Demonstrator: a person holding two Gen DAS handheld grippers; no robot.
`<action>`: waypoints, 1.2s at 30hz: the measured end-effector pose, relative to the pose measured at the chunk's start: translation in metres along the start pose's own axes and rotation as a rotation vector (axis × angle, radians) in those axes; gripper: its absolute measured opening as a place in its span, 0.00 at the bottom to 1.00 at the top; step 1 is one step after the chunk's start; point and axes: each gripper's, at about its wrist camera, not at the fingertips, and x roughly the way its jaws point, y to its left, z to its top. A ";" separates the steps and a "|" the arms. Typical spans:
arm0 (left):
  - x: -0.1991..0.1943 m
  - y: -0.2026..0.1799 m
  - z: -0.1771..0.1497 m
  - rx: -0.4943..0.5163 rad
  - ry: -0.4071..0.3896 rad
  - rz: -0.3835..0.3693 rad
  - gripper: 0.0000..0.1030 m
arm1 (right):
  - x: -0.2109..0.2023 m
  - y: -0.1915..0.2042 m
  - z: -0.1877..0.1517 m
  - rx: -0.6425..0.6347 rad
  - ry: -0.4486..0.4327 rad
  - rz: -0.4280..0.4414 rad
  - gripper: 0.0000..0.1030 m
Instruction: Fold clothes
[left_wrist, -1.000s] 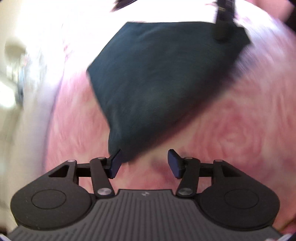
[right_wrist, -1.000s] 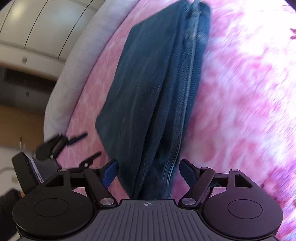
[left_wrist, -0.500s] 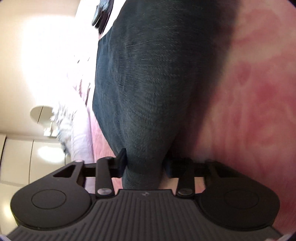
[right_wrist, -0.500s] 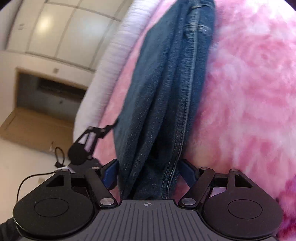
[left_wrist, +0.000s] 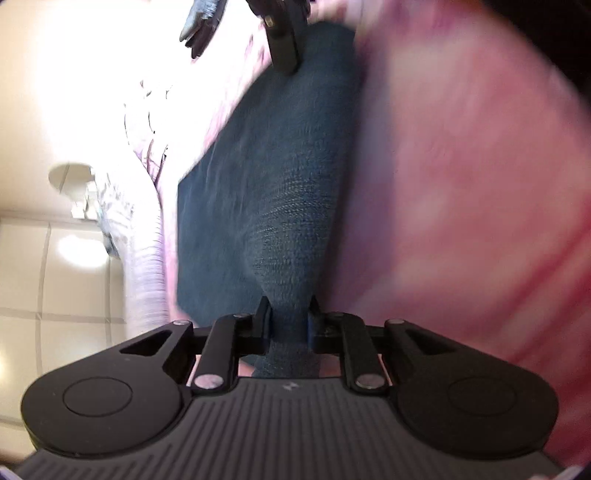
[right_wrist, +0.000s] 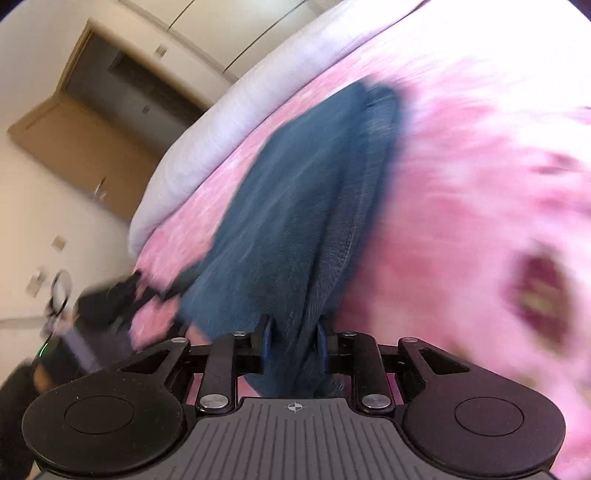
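Change since earlier frame: both pairs of fingers are drawn in from wide apart onto the denim; the cloth is bunched narrower between them.
Garment: dark blue jeans (left_wrist: 280, 192), coarse woven denim, folded lengthwise into a long tapering band; a stitched seam is seen along the right-hand layer in the right wrist view (right_wrist: 295, 206).
Garment location: laid across the pink blanket, near ends gathered in the two grippers.
Left gripper (left_wrist: 289, 325): black linkage fingers with dark pads; jaws are closing, a thick fold of denim is clamped between them.
Right gripper (right_wrist: 293, 343): black fingers with blue pads; jaws are closing, pressed onto a bunched denim end.
Other gripper in view: the right gripper's fingers are seen at the far end of the cloth in the left wrist view, touching it; the left gripper appears blurred at lower left in the right wrist view.
Blanket (right_wrist: 480, 206): fluffy, mottled pink and white.
Bed edge (right_wrist: 229, 125): pale ribbed fabric, rounded.
Surroundings: cream panelled wall (left_wrist: 44, 266); brown-framed doorway (right_wrist: 99, 110).
Image quality: motion blur throughout.
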 end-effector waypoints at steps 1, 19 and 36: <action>-0.015 -0.008 0.018 -0.028 0.005 -0.013 0.11 | -0.020 -0.003 -0.011 0.004 -0.037 -0.029 0.23; -0.043 -0.021 0.008 -0.234 0.071 0.111 0.37 | -0.038 -0.030 -0.118 0.363 -0.314 0.104 0.70; -0.037 0.052 -0.024 -0.609 -0.034 0.163 0.43 | -0.053 -0.117 0.132 0.055 -0.283 -0.202 0.17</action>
